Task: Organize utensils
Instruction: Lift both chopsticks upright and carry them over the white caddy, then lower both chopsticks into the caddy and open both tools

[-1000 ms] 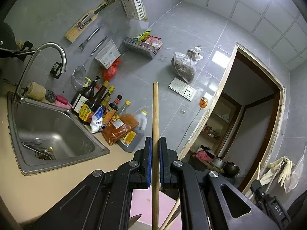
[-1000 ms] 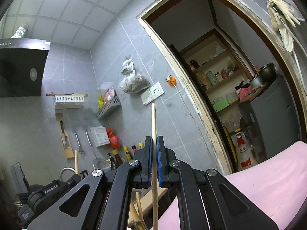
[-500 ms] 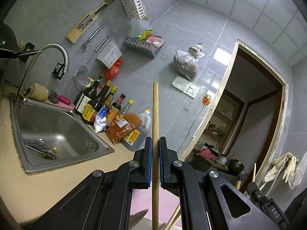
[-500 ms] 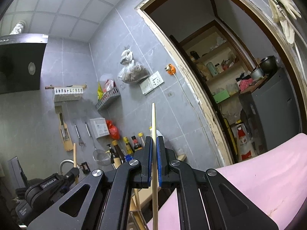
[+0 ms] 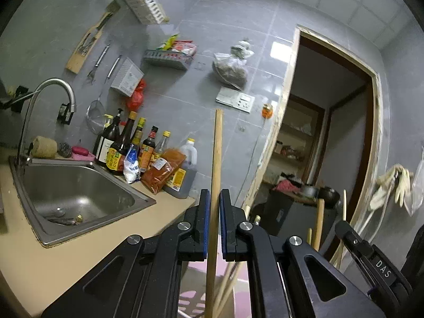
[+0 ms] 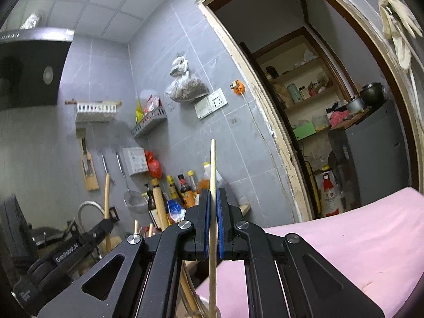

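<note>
My left gripper (image 5: 214, 198) is shut on a thick, round wooden handle (image 5: 216, 156) that stands upright; its lower end runs out of view below the jaws. My right gripper (image 6: 213, 198) is shut on a thin pale chopstick (image 6: 212, 164), also upright. In the left wrist view the right gripper (image 5: 342, 225) shows at the lower right with its chopstick (image 5: 344, 204). In the right wrist view the left gripper (image 6: 106, 224) shows at the lower left with its handle (image 6: 106, 196). More wooden sticks (image 5: 228, 278) lean below both grippers.
A steel sink (image 5: 79, 193) with a faucet (image 5: 53, 87) is set in the beige counter (image 5: 53, 259) to the left. Sauce bottles (image 5: 137, 148) line the tiled wall. A pink mat (image 6: 344, 238) lies at the right, before an open doorway (image 6: 318, 106).
The left wrist view has rolled and shifted, so the sink and bottles sit more upright and the right gripper with its chopstick has come into view. Both grips are unchanged.
</note>
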`<state>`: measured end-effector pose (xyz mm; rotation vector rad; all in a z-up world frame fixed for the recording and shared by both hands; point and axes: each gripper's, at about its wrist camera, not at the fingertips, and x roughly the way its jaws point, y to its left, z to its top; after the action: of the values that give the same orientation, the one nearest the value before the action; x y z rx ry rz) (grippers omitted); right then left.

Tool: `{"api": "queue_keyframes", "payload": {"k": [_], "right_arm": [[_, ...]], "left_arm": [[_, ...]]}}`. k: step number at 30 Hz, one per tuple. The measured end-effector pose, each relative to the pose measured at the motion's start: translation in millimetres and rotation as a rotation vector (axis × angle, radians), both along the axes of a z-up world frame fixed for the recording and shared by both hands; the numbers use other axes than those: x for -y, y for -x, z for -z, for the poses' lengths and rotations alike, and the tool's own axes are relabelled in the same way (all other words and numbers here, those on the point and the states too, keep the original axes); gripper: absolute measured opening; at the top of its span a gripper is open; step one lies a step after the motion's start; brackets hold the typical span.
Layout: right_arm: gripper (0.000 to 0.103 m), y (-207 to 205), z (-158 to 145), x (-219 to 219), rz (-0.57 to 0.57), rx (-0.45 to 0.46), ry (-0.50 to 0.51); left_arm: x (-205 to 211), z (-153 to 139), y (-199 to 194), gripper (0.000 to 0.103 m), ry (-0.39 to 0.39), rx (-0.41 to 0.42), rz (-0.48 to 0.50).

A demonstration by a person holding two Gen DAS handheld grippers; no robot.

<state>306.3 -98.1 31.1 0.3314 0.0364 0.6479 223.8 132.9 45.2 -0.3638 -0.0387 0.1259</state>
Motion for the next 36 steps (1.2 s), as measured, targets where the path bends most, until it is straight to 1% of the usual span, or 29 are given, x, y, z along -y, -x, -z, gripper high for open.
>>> {"api": "queue_keyframes", "payload": {"k": [7, 13, 17, 24, 28, 31, 36], "right_arm": [[0.003, 9, 1, -4, 0.005, 0.023, 0.066], [0.004, 15, 2, -4, 0.0, 0.026, 0.102], [0.004, 21, 5, -2, -0.003, 0.018, 0.128], [0.005, 27, 8, -1, -0.009, 0.0, 0.158], [0.01, 31, 9, -1, -0.012, -0.001, 0.172], [0.023, 34, 9, 1, -0.011, 0.003, 0.171], [0.023, 40, 7, 3, 0.0, 0.011, 0.174]], "left_arm": [[8, 7, -5, 0.005, -0.047, -0.076, 0.051], [11, 14, -6, 0.005, -0.077, -0.147, 0.092], [14, 17, -4, 0.005, -0.091, -0.168, 0.113], [13, 21, 1, 0.007, -0.093, -0.206, 0.148], [12, 23, 3, 0.007, -0.086, -0.221, 0.16], [11, 22, 6, 0.007, -0.078, -0.223, 0.172], [12, 21, 12, 0.009, -0.078, -0.222, 0.188]]}}
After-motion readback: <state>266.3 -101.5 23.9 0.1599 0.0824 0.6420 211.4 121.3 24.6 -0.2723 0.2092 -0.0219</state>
